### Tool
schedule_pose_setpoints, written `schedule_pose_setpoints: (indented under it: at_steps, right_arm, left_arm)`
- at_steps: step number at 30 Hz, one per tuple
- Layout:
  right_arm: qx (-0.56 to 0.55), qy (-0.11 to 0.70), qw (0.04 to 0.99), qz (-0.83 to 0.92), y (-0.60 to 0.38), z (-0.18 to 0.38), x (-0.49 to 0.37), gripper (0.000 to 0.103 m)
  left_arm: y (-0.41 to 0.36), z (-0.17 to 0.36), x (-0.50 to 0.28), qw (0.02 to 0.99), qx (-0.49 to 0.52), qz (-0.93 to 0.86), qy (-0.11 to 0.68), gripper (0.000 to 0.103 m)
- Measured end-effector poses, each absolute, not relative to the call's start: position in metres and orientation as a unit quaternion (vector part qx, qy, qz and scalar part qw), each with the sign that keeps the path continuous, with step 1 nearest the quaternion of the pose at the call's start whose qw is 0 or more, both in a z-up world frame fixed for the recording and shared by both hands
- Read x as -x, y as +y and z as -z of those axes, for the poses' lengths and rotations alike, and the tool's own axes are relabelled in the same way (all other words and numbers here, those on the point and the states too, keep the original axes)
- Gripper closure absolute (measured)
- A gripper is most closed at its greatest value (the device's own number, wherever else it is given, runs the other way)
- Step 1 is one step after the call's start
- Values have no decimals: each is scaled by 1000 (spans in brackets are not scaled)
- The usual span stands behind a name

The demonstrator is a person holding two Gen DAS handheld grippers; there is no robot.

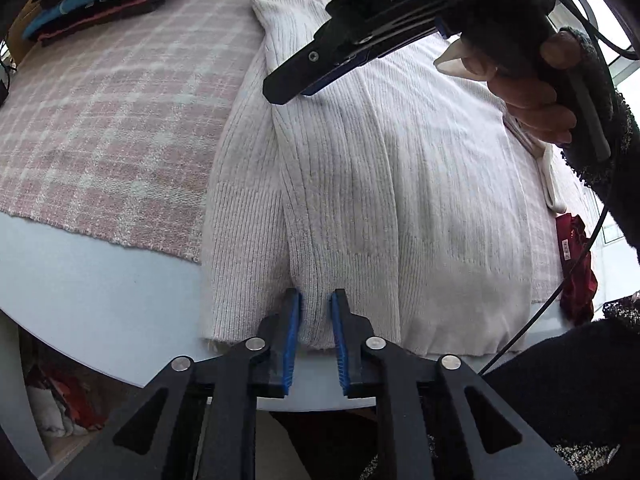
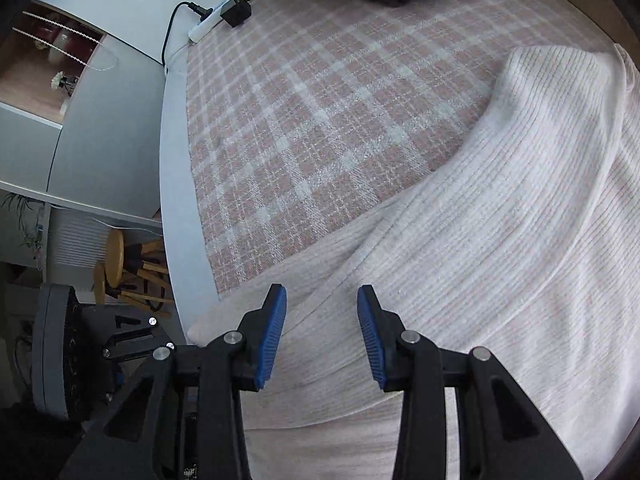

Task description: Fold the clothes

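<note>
A white ribbed sweater (image 1: 400, 168) lies flat on the pink plaid cloth (image 1: 112, 112), its hem hanging over the table's near edge. My left gripper (image 1: 316, 300) is at the hem, its blue pads slightly apart around a raised fold of the knit; a gap shows beside the fabric. My right gripper (image 2: 322, 300) is open and empty, hovering just above the sweater (image 2: 500, 240) near its left edge. It also shows in the left wrist view (image 1: 280, 94), held by a hand above the sweater's upper part.
A pile of folded dark, blue and red clothes (image 1: 104, 4) sits at the far corner of the table. A red garment (image 1: 576, 264) lies at the right edge. A power strip with plugs (image 2: 224, 12) sits at the cloth's far left. Wooden stools (image 2: 120, 264) stand below the table.
</note>
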State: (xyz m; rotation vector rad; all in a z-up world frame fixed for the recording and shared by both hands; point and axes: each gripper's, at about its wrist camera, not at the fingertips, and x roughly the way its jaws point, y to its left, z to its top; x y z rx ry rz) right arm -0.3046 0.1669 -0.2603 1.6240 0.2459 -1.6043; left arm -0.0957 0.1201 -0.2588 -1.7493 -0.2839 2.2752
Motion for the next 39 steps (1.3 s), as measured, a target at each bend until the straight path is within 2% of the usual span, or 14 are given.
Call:
schedule_pose_setpoints:
  at_steps: [7, 9, 11, 12, 16, 21, 23, 26, 32, 34, 35, 39]
  right_arm:
    - [-646, 63, 403, 645, 177, 261, 311, 66]
    - [-650, 62, 404, 641, 178, 265, 312, 66]
    - [-649, 66, 405, 641, 177, 269, 311, 66]
    - [-645, 71, 407, 643, 175, 270, 309, 66]
    - [-633, 61, 406, 656, 178, 257, 305, 66]
    - [-623, 96, 400, 665, 191, 244, 280, 66]
    - [-635, 84, 400, 656, 203, 251, 271, 66]
    - [-630, 85, 388, 667, 215, 257, 263, 67]
    - [-633, 69, 386, 668, 208, 261, 278, 67]
    - [-634, 77, 387, 665, 201, 263, 277, 66]
    - [-633, 83, 389, 665, 199, 263, 276, 66]
    - [-622, 96, 397, 668, 198, 250, 275, 66]
  left_arm:
    - [103, 213, 82, 126, 566, -806, -117, 97]
    - [96, 220, 82, 121, 578, -798, -120, 93]
    - [94, 234, 84, 112, 611, -776, -110, 84]
    - [93, 236, 85, 105, 617, -772, -106, 84]
    - [84, 217, 87, 107, 597, -784, -129, 75]
    - [91, 213, 89, 95, 601, -789, -86, 74]
    - [96, 206, 86, 92, 597, -794, -73, 76]
    - [110, 200, 82, 137, 589, -793, -75, 76]
    - [134, 243, 102, 147, 620, -769, -49, 78]
    - [129, 251, 106, 143, 618, -772, -49, 95]
    - [125, 252, 107, 145, 615, -773, -56, 99]
    - [107, 249, 106, 148, 616, -767, -103, 100]
